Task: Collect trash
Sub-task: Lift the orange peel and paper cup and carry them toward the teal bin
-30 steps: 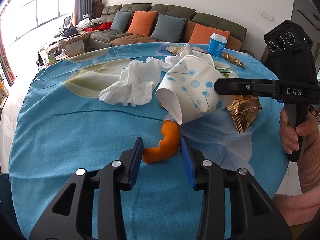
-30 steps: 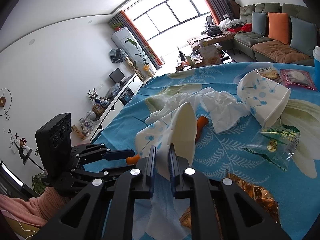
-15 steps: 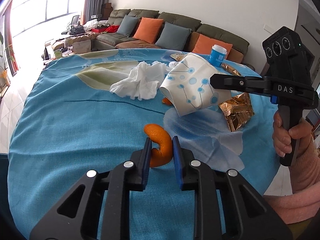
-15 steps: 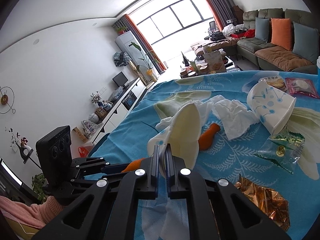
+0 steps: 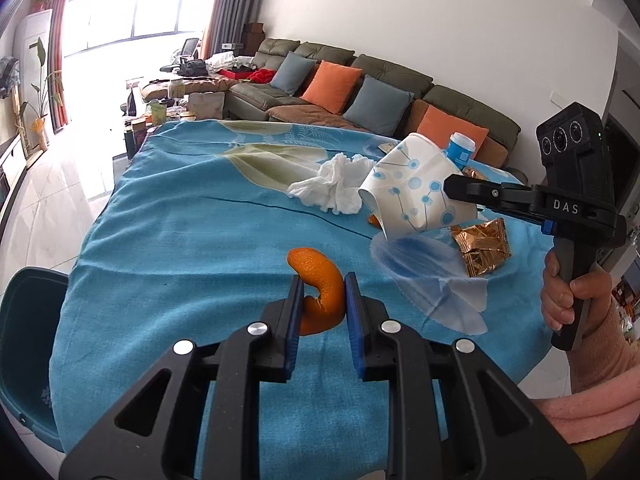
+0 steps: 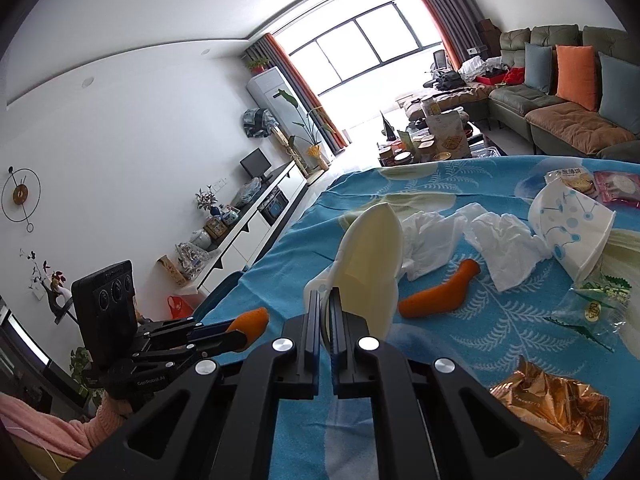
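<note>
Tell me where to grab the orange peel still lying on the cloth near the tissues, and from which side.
Take the second orange peel across its thicker lower-left half, coming from above with the fingers straddling its width. It lies flat and long on the tablecloth, tapering to a thin upturned tip near the crumpled tissues, so the tip gives little to pinch. Both tools are full now.

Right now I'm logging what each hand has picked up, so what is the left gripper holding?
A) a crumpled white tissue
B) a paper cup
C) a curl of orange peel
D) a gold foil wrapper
C: the left gripper is shut on the orange peel; the paper cup sits in the right gripper.
</note>
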